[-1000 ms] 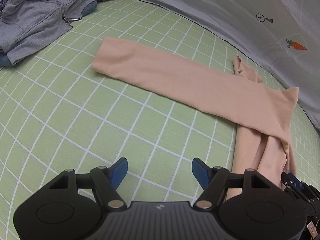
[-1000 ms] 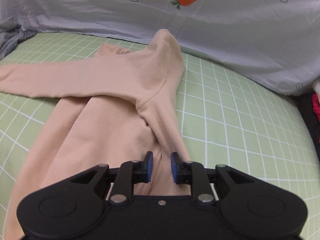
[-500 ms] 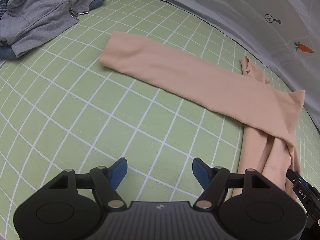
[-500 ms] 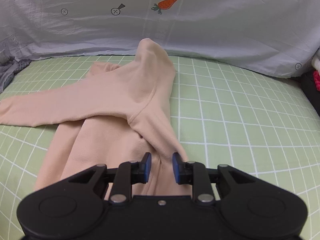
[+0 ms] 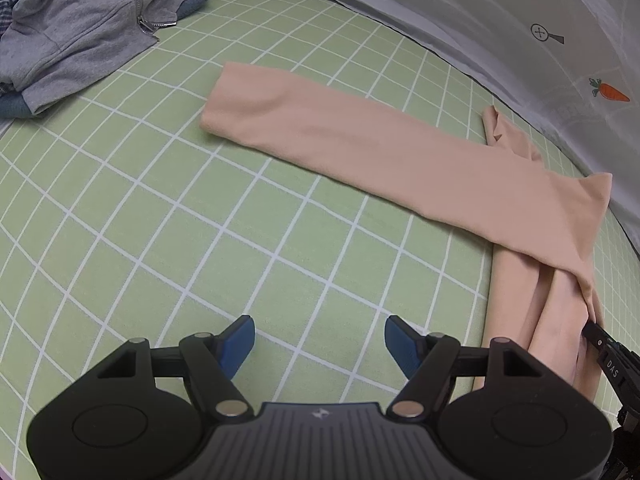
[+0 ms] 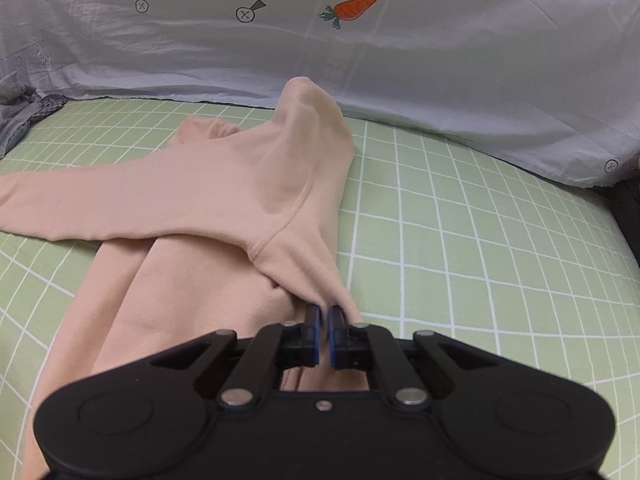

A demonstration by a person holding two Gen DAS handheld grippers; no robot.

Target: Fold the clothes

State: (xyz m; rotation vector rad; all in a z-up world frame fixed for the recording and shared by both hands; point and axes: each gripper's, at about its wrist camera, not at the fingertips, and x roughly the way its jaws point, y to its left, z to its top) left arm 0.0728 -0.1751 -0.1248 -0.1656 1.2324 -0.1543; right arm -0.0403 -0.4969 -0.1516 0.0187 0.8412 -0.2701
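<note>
- Peach top [image 6: 208, 200] lies on the green checked bed sheet [image 6: 460, 240], body folded narrow, one sleeve [image 5: 360, 148] stretched flat across the sheet.
- Right gripper [image 6: 324, 320]: jaws pinched tight on a fabric ridge near the armpit seam — likely more than one layer, hard to tell.
- Left gripper [image 5: 320, 340]: jaws wide apart, empty, over bare sheet.
- Lift low and slow, carry the fold straight — use left to pin or take the sleeve end.

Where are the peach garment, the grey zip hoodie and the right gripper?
peach garment [image 5: 360, 148], left wrist view, middle of its outstretched sleeve
grey zip hoodie [image 5: 80, 28], left wrist view, front panel
right gripper [image 6: 324, 316], right wrist view, between its fingertips
</note>
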